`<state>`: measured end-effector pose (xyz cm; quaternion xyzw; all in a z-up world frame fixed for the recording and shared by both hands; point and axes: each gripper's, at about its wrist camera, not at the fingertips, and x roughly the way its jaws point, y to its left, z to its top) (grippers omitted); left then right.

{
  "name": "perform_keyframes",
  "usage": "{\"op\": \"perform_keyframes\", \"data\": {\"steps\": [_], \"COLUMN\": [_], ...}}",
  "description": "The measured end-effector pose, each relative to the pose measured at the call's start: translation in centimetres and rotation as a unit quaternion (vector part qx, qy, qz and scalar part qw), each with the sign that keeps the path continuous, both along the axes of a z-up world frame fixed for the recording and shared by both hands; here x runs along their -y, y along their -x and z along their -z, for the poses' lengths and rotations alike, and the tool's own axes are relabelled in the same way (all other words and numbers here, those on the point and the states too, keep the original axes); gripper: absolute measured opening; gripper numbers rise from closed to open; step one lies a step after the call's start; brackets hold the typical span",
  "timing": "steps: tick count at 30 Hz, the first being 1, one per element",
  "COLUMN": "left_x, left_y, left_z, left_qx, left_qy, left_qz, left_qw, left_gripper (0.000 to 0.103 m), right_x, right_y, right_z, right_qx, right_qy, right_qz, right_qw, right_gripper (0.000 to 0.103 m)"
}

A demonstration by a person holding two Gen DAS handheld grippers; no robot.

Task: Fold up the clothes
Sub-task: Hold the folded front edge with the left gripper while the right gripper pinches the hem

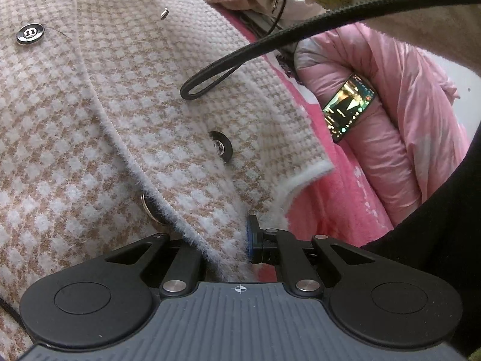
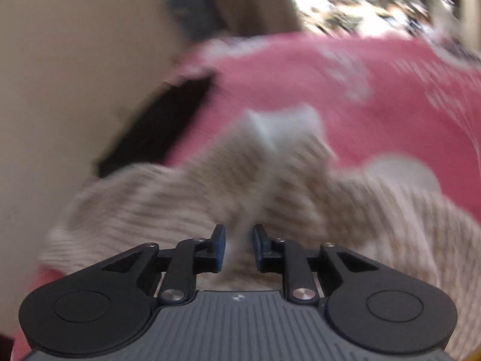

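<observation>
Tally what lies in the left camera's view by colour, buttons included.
Beige-and-white checked: 1, the coat
Pink: 2, the fleece blanket and the puffer jacket
Black: 2 buttons, plus 1 cord loop
Lit screen: 1 phone
Total: 7

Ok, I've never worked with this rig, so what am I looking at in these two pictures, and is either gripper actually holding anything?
Each picture comes from a camera mounted on a hand-held two-finger gripper, looking forward along its fingers; a person carries one in each hand.

The left view shows the left gripper shut on the edge of a beige-and-white checked coat with dark buttons. The coat lies on a pink blanket, beside a pink padded jacket with a lit phone resting on it.

The right view is motion-blurred. The right gripper has a gap between its jaws, with the coat's fabric in it; whether the pads press on it I cannot tell.
</observation>
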<state>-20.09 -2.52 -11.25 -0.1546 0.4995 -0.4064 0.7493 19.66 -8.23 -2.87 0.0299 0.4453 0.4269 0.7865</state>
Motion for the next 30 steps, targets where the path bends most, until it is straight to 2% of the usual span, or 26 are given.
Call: {"op": "perform_keyframes", "data": {"steps": [1,2,3,5,7,10,11,12,14,16,19,20,22,24,25,27,28,30], "left_x": [0.0,-0.1,-0.1,0.0,0.1,0.4,0.5,0.5,0.7,0.9,1.1,1.1,1.2,1.3,1.2,1.1,1.1,1.1], "left_y": [-0.1,-0.1,-0.2,-0.3,-0.4,-0.4,-0.4,-0.3,-0.3,-0.5,-0.7,-0.7,-0.9,-0.9,-0.9,-0.8,-0.8,-0.7], "left_z": [0.0,0.0,0.0,0.0,-0.1,-0.2,-0.3,-0.3,-0.3,-0.4,-0.4,-0.4,-0.4,-0.4,-0.4,-0.4,-0.4,-0.5], "left_qx": [-0.002,-0.004,-0.007,-0.012,-0.013,-0.012,-0.012,-0.012,-0.015,-0.019,-0.026,-0.028,-0.033,-0.036,-0.037,-0.043,-0.046,-0.049], "left_qy": [0.001,0.002,0.002,0.002,-0.001,-0.005,-0.006,-0.007,-0.01,-0.013,-0.017,-0.018,-0.019,-0.019,-0.018,-0.017,-0.016,-0.016], "left_qz": [-0.001,-0.003,-0.004,-0.004,-0.003,-0.003,-0.004,-0.006,-0.009,-0.011,-0.012,-0.012,-0.013,-0.015,-0.017,-0.022,-0.024,-0.026], "left_qw": [1.0,1.0,1.0,0.9999,0.9999,0.9999,0.9999,0.9999,0.9998,0.9997,0.9994,0.9994,0.9992,0.9991,0.999,0.9987,0.9985,0.9983], "left_gripper": [0.006,0.006,0.006,0.006,0.006,0.006,0.006,0.006,0.006,0.006,0.006,0.006,0.006,0.006,0.006,0.006,0.006,0.006], "right_x": [0.7,1.3,1.9,2.3,2.7,3.3,3.0,2.4,1.0,-0.8,-3.6,-4.2,-4.8,-5.2,-5.2,-4.9,-4.4,-2.9], "right_y": [-0.8,-1.5,-2.5,-5.6,-8.5,-11.8,-12.0,-12.2,-12.5,-12.5,-11.7,-11.3,-10.0,-8.8,-8.8,-9.5,-10.0,-11.1], "right_z": [-1.0,-2.0,-2.7,-2.3,-0.6,3.4,4.0,4.3,4.8,4.6,2.9,2.2,0.8,-0.2,-0.2,0.6,1.4,4.1], "right_qx": [0.005,0.01,0.009,-0.021,-0.081,-0.206,-0.224,-0.23,-0.241,-0.224,-0.154,-0.123,-0.05,0.013,0.013,-0.034,-0.075,-0.158], "right_qy": [-0.028,-0.056,-0.071,-0.061,-0.058,-0.082,-0.087,-0.087,-0.085,-0.059,0.007,0.025,0.039,0.042,0.028,-0.013,-0.038,-0.101], "right_qz": [0.015,0.03,0.057,0.143,0.217,0.289,0.29,0.28,0.259,0.229,0.192,0.183,0.172,0.17,0.185,0.237,0.268,0.339], "right_qw": [0.999,0.998,0.996,0.988,0.971,0.931,0.926,0.928,0.932,0.946,0.969,0.975,0.983,0.985,0.982,0.971,0.96,0.922], "right_gripper": [0.029,0.04,0.044,0.057,0.057,0.058,0.058,0.057,0.055,0.049,0.017,0.011,0.008,0.007,0.007,0.007,0.007,0.007]}}
